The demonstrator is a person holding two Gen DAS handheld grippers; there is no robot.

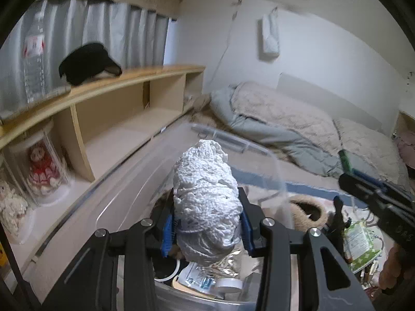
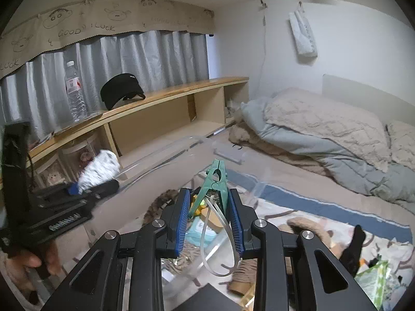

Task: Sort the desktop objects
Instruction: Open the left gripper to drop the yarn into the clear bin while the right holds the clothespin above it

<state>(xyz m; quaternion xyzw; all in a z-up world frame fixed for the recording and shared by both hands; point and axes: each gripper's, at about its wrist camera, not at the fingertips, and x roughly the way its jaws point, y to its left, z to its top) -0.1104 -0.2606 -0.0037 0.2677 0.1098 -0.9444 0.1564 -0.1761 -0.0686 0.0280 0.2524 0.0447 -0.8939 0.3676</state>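
A long wooden shelf is seen running along the left, backed by grey curtains under a doodled valance. A water bottle and a black visor cap are parked on top, a doll in a clear case below. Far right, a rumpled beige-and-blue duvet is heaped on the bed.

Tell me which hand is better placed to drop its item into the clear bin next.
Probably the left. The left gripper holds the white yarn ball directly above the clear bin, while the right gripper holds the green clip nearer the rim.
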